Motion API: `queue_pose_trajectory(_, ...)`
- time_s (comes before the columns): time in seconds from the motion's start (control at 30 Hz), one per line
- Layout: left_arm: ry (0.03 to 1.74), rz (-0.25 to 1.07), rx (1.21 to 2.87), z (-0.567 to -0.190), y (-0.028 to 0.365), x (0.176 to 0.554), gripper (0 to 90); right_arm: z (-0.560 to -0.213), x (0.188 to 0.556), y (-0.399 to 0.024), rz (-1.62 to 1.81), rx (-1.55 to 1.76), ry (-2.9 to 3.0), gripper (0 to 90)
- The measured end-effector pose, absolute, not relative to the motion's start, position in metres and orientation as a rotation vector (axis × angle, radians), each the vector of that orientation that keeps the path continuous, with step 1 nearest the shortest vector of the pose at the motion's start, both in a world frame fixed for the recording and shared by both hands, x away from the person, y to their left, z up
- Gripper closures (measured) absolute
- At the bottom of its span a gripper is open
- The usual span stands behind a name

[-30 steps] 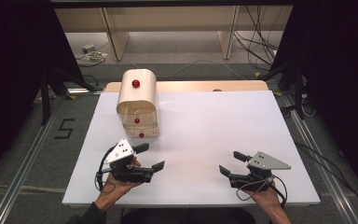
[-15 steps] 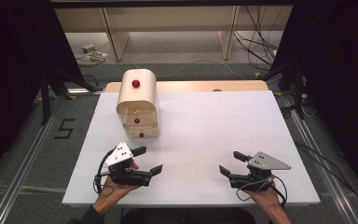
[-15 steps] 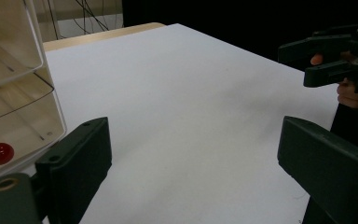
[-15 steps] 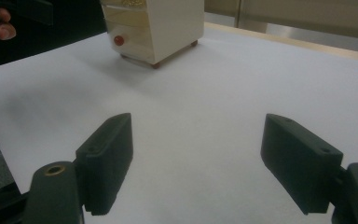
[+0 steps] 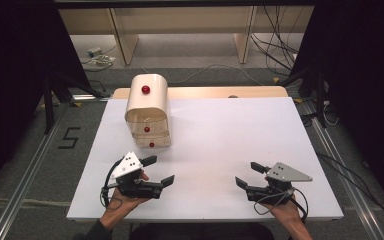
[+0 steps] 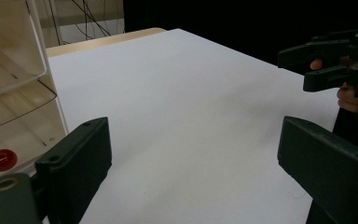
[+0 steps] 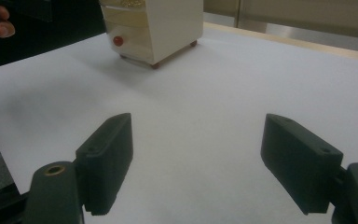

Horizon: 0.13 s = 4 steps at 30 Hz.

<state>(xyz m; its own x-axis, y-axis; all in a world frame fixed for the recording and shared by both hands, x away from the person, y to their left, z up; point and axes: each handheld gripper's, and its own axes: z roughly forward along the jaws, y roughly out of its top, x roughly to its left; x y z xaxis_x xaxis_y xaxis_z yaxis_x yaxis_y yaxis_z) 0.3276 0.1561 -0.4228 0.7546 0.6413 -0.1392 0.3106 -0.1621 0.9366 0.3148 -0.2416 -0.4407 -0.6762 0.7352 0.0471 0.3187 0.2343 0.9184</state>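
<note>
High view. Your left gripper (image 5: 155, 171) hovers over the near-left part of the white table (image 5: 230, 145), jaws spread apart and empty. The small drawer cabinet (image 5: 147, 112) stands just ahead of it, with 3 red knobs: 1 on the rounded top, 2 on the drawer fronts. The lowest knob (image 5: 151, 144) is the one nearest your left jaws. Your right gripper (image 5: 247, 175) sits well off to the right of the cabinet, jaws also apart, holding nothing.

Left gripper view. The cabinet (image 6: 14, 88) lies to the left of the jaws, its clear drawers showing; the lowest knob (image 6: 3, 159) is beside the left jaw, not between the 2. To do this step well, you would likely swing the tool left until the knob is centred in the gap, then advance level.

Right gripper view. The cabinet (image 7: 151, 25) stands far ahead and to the left of the open jaws. Keep this tool clear of the drawer's path.
</note>
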Motion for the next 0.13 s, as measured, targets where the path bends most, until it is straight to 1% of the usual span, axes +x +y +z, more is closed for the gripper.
queue_pose_trajectory(0.13,0.754,0.348,1.761,-0.4230,0.1565,0.3282,9.6,-0.4408,0.3151,-0.2417,1.428,0.971,2.118,25.8)
